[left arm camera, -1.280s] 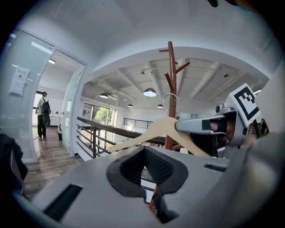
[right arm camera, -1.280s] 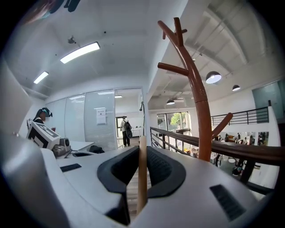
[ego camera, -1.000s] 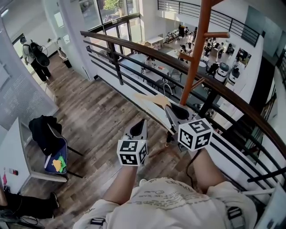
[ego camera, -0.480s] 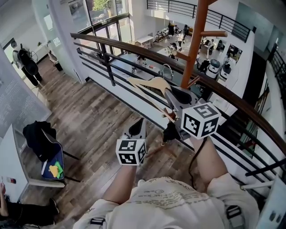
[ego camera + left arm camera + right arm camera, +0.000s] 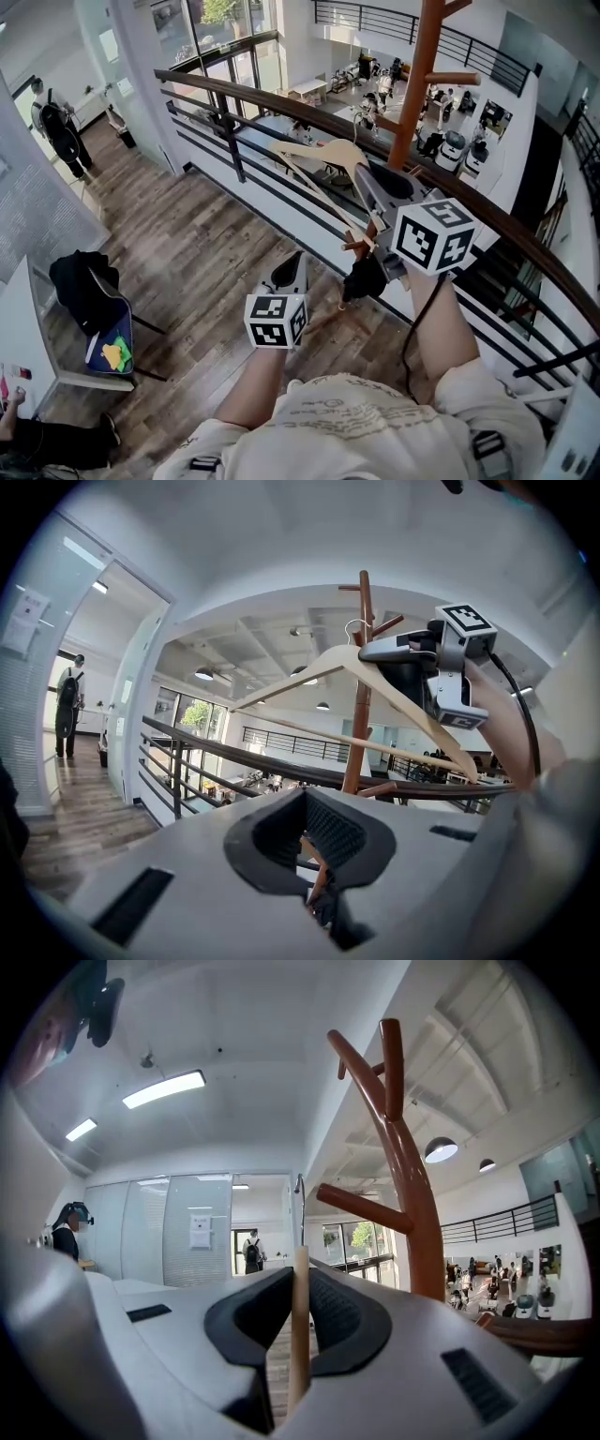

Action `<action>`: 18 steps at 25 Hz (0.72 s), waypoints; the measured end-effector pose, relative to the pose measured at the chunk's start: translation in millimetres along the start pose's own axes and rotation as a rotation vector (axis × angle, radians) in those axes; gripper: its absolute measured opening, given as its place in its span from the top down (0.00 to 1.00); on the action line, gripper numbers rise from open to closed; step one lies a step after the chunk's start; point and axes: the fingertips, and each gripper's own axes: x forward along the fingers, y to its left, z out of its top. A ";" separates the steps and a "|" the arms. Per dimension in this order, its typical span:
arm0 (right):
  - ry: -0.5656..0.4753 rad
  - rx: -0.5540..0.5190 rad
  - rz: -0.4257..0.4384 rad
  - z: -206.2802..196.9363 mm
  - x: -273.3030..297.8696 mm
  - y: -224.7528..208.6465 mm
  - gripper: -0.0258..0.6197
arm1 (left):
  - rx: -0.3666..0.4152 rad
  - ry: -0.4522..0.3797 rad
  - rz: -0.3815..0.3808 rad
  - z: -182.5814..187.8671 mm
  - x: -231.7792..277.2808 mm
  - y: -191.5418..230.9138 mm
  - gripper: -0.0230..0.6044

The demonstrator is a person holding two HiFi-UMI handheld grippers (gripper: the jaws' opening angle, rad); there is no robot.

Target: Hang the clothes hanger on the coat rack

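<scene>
Nearest, the left gripper [image 5: 292, 264] hangs low in front of the person's shirt. Its own view shows its jaws pressed together with nothing between them [image 5: 315, 860]. Higher and further out, the right gripper [image 5: 373, 187] pinches the wooden clothes hanger [image 5: 323, 155]. The right gripper view shows the pale wooden bar [image 5: 298, 1335] clamped upright between the pads, with the metal hook [image 5: 298, 1185] above it. Only the left gripper view shows the hanger's whole triangle [image 5: 347, 663] held aloft. There the hook lies close to the trunk of the brown coat rack [image 5: 361, 686], on no peg. The rack [image 5: 417, 84] stands just beyond, by the curved railing [image 5: 234, 89]. Down to the left, a chair [image 5: 94, 291] carries a black garment, and a blue bag [image 5: 117, 349] holds something yellow and green. Further off, a person [image 5: 61, 127] stands on the wooden floor.
</scene>
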 end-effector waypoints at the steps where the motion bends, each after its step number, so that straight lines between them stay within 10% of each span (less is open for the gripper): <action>1: -0.004 0.007 -0.003 1.7 0.2 -1.8 0.88 | -0.001 0.000 0.003 0.1 -0.6 0.9 0.96; 18: 0.002 0.124 -0.078 -10.3 -1.9 -42.9 0.88 | 0.009 0.016 0.003 -2.1 1.1 -1.5 0.96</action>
